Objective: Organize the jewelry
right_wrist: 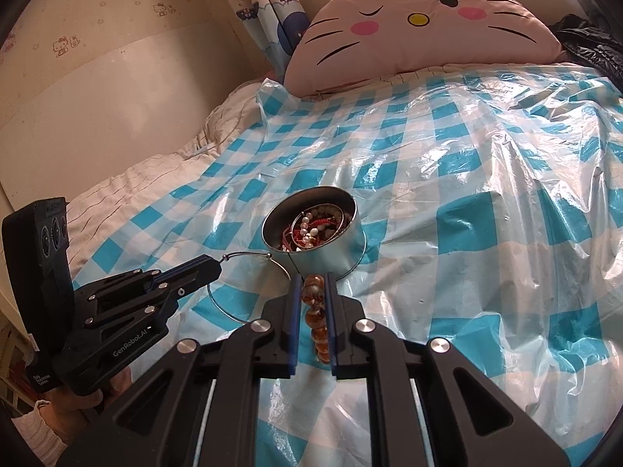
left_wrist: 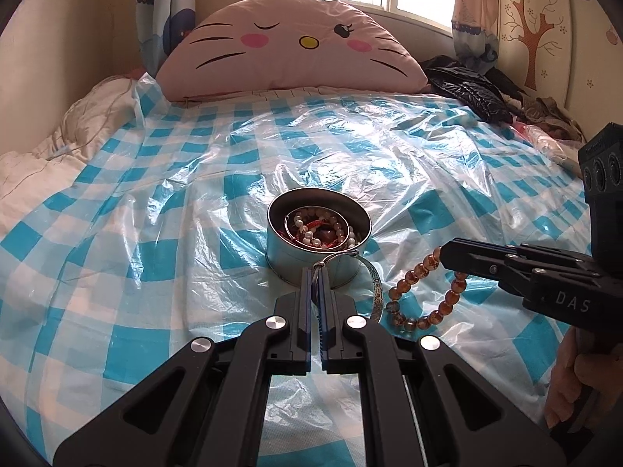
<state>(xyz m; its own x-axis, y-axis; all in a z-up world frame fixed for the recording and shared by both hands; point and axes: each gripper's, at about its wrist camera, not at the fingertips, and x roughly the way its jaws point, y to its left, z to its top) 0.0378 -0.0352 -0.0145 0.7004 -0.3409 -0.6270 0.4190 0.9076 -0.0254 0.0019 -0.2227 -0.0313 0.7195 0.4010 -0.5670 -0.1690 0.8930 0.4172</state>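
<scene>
Right wrist: fingers (right_wrist: 314, 277) clamping amber bracelet (right_wrist: 316, 323).

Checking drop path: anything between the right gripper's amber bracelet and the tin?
Nothing: in the right wrist view the amber bead bracelet, held in the right gripper, hangs just before the round tin.

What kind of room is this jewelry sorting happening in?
Most likely a child's bedroom: the work surface is a bed under a blue checked plastic sheet, with a cat-face pillow at its head and whale-print curtains by the window.
</scene>
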